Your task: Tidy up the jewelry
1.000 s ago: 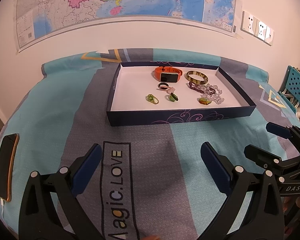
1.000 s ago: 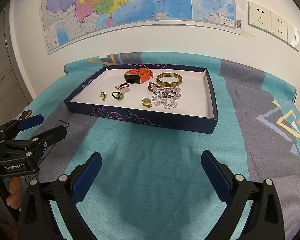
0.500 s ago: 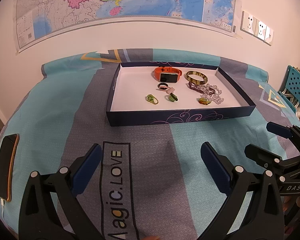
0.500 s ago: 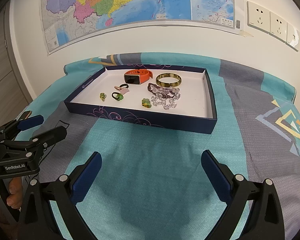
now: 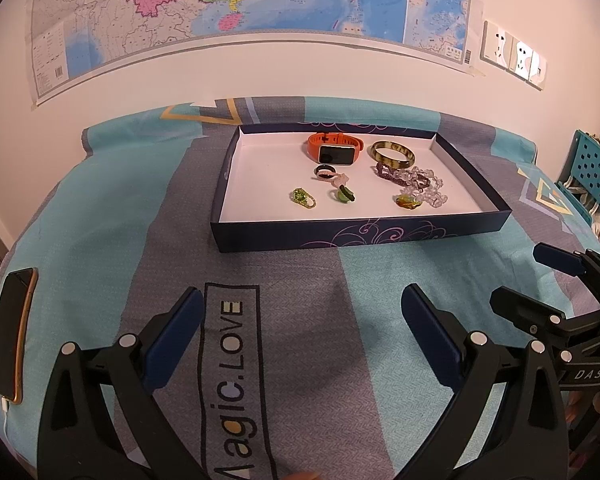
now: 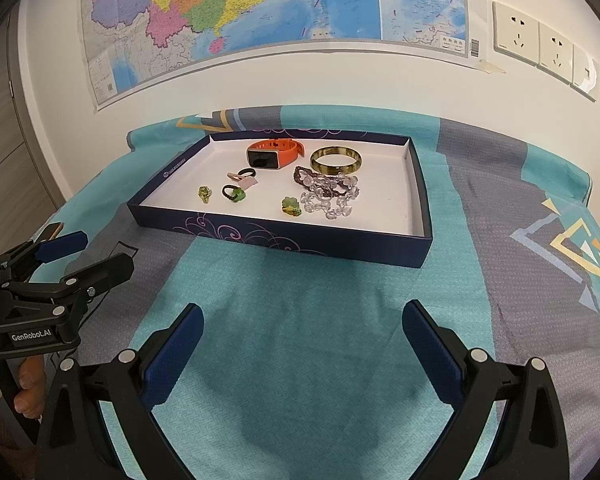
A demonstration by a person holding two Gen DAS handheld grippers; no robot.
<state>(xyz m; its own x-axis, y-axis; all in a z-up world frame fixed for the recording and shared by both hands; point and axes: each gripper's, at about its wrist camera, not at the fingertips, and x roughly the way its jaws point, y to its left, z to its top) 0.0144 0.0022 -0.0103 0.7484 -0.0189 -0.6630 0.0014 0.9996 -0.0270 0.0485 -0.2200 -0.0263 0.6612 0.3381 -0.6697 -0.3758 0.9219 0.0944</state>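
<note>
A shallow dark blue box (image 5: 364,234) (image 6: 276,236) with a white floor lies on the bedspread. In it are an orange smartwatch (image 5: 334,148) (image 6: 272,154), a brown-green bangle (image 5: 393,153) (image 6: 335,160), clear and purple bead bracelets (image 5: 418,184) (image 6: 328,194), and several green and pink rings (image 5: 302,197) (image 6: 234,192). My left gripper (image 5: 300,320) is open and empty, over the bedspread in front of the box. My right gripper (image 6: 302,332) is open and empty, also in front of the box. Each shows at the other view's edge, left gripper (image 6: 74,256) and right gripper (image 5: 532,276).
A phone (image 5: 12,332) on a cable lies at the bed's left edge. A map (image 5: 240,4) and wall sockets (image 5: 514,54) are on the wall behind the bed. A teal chair (image 5: 592,172) stands at the right.
Both grippers have drifted very slightly; the box sits a touch lower in the right wrist view. Nothing was taken hold of or let go.
</note>
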